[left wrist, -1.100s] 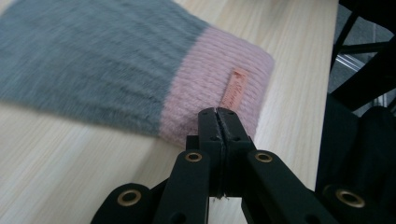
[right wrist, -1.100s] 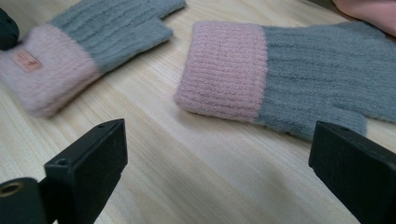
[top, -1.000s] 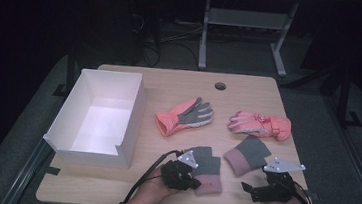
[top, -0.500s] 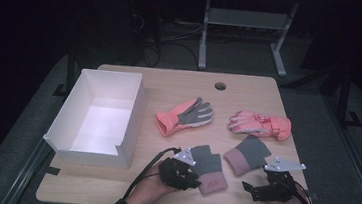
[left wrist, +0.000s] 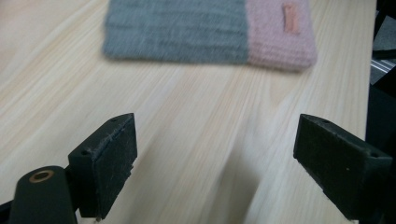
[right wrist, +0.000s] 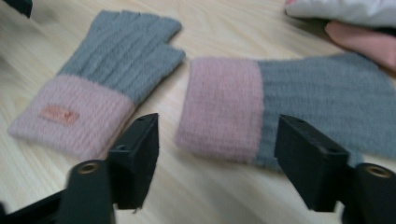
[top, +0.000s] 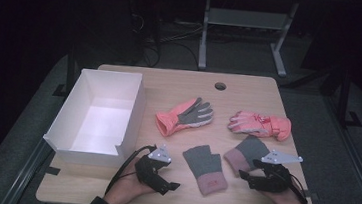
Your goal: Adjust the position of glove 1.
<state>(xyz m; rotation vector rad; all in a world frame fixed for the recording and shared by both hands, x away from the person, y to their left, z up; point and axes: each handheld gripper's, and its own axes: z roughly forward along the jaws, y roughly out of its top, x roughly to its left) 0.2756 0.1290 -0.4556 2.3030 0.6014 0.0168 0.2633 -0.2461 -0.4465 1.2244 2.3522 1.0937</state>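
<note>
Two grey knit fingerless gloves with pink cuffs lie flat near the table's front edge. The left knit glove lies free, just to the right of my left gripper. That gripper's jaws have just been opening and stand open over bare wood. My right gripper points at the right knit glove. Its jaws have just been closing; the pink cuff lies between them, and the pads do not press on it.
A white open box stands at the left of the wooden table. An orange glove with a grey palm lies mid-table, and a pink ski glove to its right. A cable hole sits near the far edge.
My left gripper let go of the left knit glove, opened, and drew back to the left. The right hand has kept its place while its jaws narrowed.
</note>
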